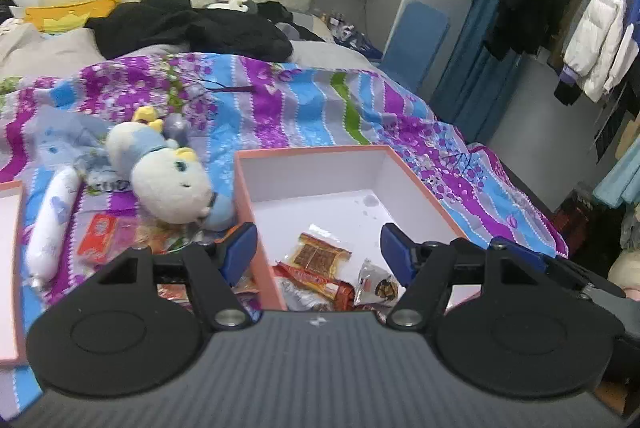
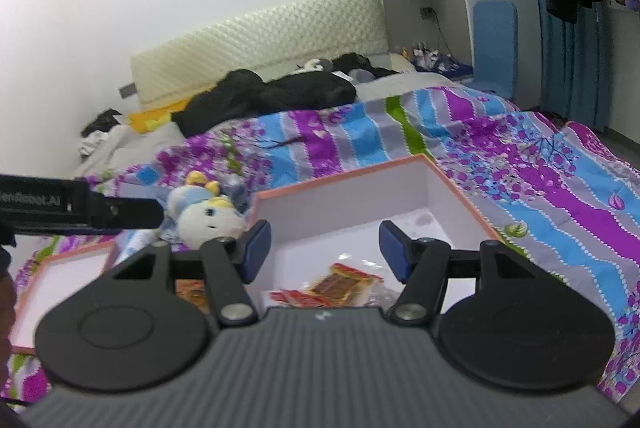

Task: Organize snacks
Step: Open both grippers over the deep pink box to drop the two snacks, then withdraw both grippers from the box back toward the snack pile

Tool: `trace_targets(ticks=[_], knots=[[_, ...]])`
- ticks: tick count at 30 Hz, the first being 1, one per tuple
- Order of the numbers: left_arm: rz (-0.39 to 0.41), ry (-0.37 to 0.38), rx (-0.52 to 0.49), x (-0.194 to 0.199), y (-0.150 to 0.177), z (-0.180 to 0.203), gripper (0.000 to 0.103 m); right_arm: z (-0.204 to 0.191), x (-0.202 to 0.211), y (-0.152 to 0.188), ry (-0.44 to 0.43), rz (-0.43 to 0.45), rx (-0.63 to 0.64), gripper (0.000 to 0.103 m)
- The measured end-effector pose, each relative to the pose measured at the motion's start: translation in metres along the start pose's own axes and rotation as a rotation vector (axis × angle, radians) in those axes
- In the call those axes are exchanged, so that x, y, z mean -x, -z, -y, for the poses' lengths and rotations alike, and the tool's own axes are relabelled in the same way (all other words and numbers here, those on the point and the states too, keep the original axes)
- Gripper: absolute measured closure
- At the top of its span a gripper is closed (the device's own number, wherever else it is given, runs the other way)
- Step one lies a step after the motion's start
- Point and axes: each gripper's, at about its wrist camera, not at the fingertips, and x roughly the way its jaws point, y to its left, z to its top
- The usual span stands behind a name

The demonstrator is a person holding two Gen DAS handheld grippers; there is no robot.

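A pink box with a white inside (image 1: 312, 184) lies open on the flowered bedspread. At its near end lie a brown snack packet (image 1: 320, 252), a red packet (image 1: 316, 278) and a small silver packet (image 1: 378, 284). My left gripper (image 1: 317, 247) hangs open above the box's near left wall, with nothing between its blue pads. Loose orange-red packets (image 1: 98, 238) and a long white packet (image 1: 52, 224) lie on the bed left of the box. My right gripper (image 2: 325, 248) is open and empty above the same box (image 2: 360, 188) and its snacks (image 2: 340, 284).
A white and blue plush toy (image 1: 168, 184) lies against the box's left side. The pink lid (image 2: 60, 280) rests at the far left. The left tool's black body (image 2: 80, 208) crosses the right wrist view. Black clothes (image 1: 192, 24) lie by the headboard; a clothes rack (image 1: 580, 8) stands right.
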Motion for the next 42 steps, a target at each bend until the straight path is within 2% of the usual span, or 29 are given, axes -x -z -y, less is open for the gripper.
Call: trace_targets(ticks=[8, 15, 31, 40, 42], knots=[[0.048, -0.041, 0.019, 0.056, 0.024, -0.022, 0.030, -0.033, 0.024, 0.013, -0.079, 0.009, 0.043, 0.041], [0.057, -0.075, 0.029, 0.083, 0.051, -0.038, 0.030, -0.050, 0.037, 0.032, -0.121, 0.012, 0.060, 0.041], [0.003, -0.146, 0.083, 0.096, 0.119, -0.073, 0.029, -0.082, 0.051, 0.090, -0.208, -0.049, 0.117, 0.041], [-0.012, -0.241, 0.046, 0.097, 0.156, -0.079, 0.029, -0.092, 0.053, 0.117, -0.229, -0.096, 0.112, 0.041], [-0.013, -0.249, 0.066, 0.099, 0.165, -0.083, 0.029, -0.093, 0.054, 0.122, -0.233, -0.112, 0.116, 0.041]])
